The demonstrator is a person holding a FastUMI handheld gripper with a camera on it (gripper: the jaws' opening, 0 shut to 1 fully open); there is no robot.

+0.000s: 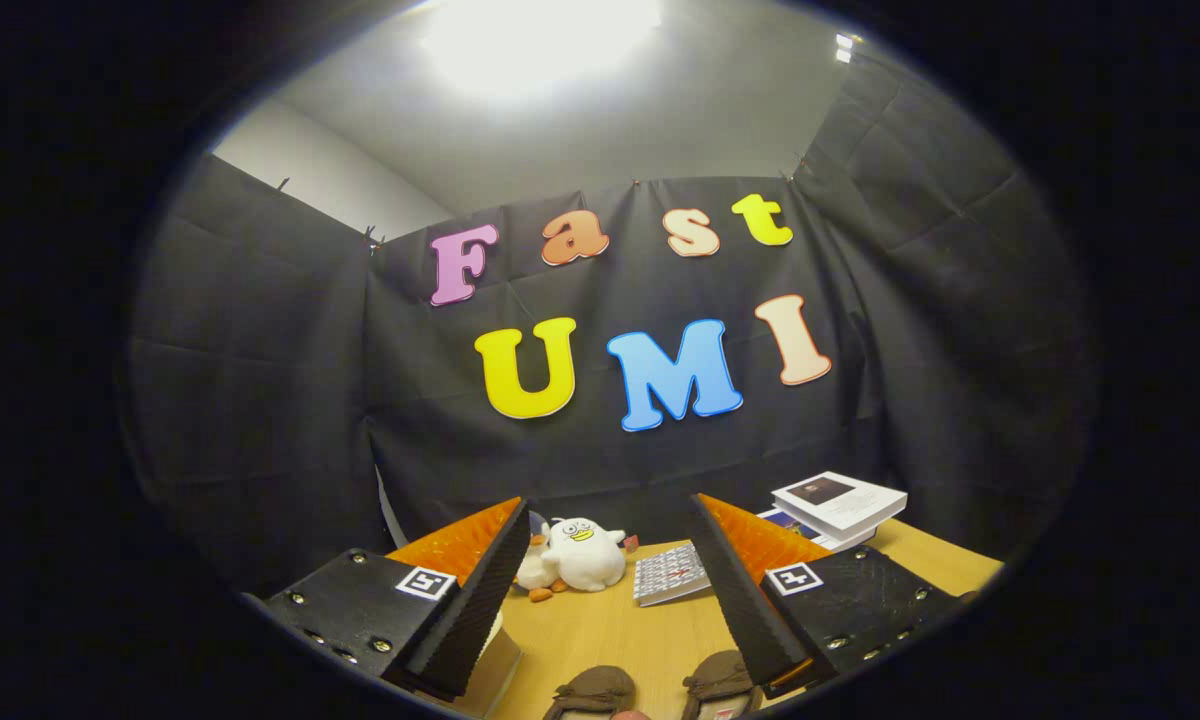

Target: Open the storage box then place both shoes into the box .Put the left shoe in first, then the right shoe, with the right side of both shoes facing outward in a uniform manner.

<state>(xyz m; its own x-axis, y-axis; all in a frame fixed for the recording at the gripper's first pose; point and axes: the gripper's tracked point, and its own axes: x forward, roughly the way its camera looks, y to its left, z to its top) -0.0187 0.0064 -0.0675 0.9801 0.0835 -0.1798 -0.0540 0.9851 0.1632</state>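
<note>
While the tongs point(610, 590) hang above the tabletop point(610, 625), their two fingers point(480, 590) are spread wide apart and nothing sits between them, no grip on anything. Right below, close to the fingers' near ends, the two brown shoes point(650, 690) lie side by side on the wood, one just beside the other, only their upper parts in sight. At the near end of one finger, a pale boxy corner point(495, 670) pokes out; I cannot tell what it is. Looking ahead through the gap, there's a white plush toy point(582, 552) lying on the tabletop, with a small booklet point(670, 575) just beside it. Farther off, beyond the other finger, a stack of books point(840, 505) rests near the booth's black cloth wall point(260, 400).
</note>
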